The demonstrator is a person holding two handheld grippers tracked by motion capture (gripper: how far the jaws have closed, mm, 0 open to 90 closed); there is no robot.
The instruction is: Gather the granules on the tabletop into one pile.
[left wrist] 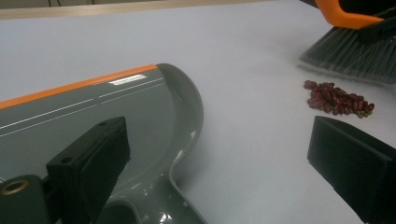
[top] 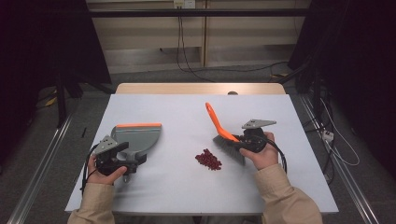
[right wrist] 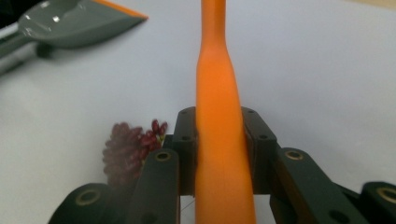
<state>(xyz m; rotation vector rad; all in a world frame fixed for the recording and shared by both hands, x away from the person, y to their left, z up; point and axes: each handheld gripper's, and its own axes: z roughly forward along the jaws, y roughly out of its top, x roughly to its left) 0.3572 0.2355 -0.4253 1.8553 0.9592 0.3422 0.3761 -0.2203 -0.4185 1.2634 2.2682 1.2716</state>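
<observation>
On the desk (top: 187, 186) a small heap of red beans (top: 208, 159) lies between the two tools, and this position decides the coming move. The right gripper (top: 247, 140) holds the brush (top: 223, 133): in the right gripper view its jaws are closed tight on both sides of the orange handle (right wrist: 219, 140), which runs straight away from the camera. In the high view the handle points up and away toward the far side of the desk, and the grey bristles (top: 229, 148) hang down just beside the heap, on its right side. I cannot tell if the bristles touch the desk. The left gripper (top: 122, 161) is at the handle end of the grey dustpan (top: 135, 137). In the left gripper view its jaws stand wide apart, one over the pan and one over the bare desk, so they grip nothing. The orange lip (top: 138, 125) of the pan faces the far edge of the desk, not the beans; the beans lie to the right of the pan, well apart from it. The brush is much nearer to the heap than the pan. I judge that the pan must first be held and turned so its lip faces right, and then the brush can push the beans leftward into it
</observation>
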